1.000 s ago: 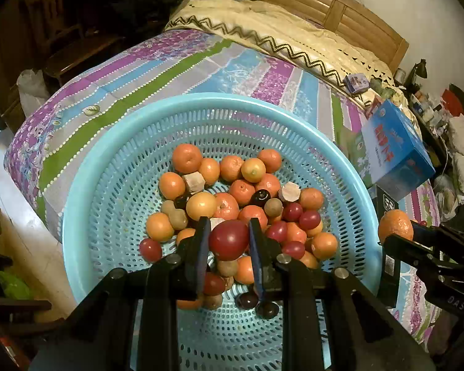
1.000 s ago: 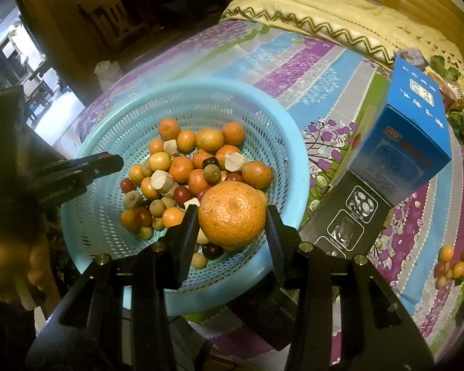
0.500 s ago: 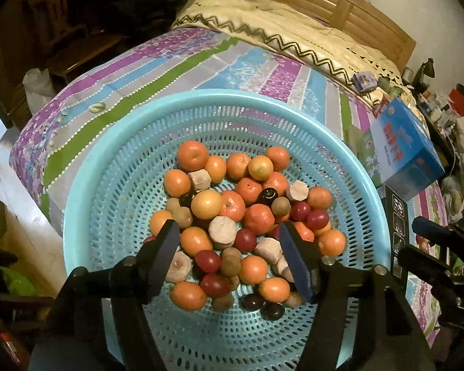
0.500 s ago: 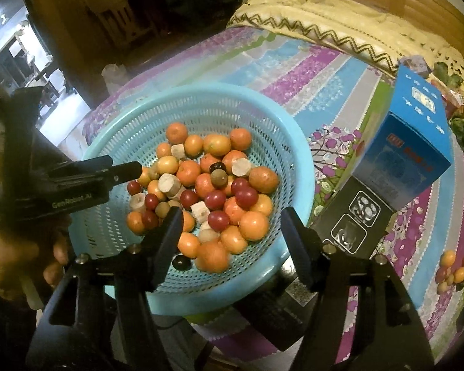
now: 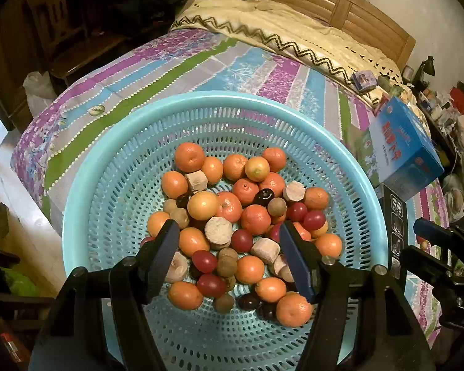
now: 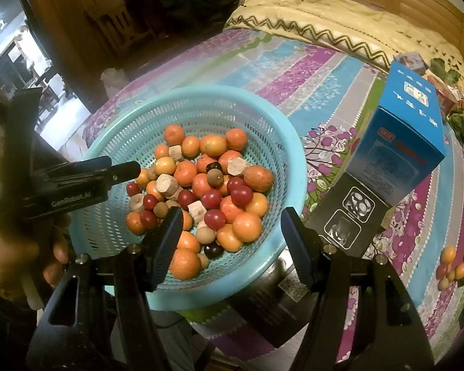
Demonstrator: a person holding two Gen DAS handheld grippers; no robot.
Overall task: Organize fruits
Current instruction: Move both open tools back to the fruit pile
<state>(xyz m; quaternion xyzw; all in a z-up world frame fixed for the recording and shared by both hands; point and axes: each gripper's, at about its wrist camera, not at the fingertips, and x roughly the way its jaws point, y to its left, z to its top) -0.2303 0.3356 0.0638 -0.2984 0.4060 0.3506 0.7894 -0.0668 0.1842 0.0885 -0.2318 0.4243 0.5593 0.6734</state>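
Both the left gripper and right gripper are hanging spread wide, gripping nothing. Beyond, fruits are sitting in the basket; strays at three o'clock. Light, round, rolling; I'd be pinching across their middles.

Left tool and right tool, jaws spread wide, empty
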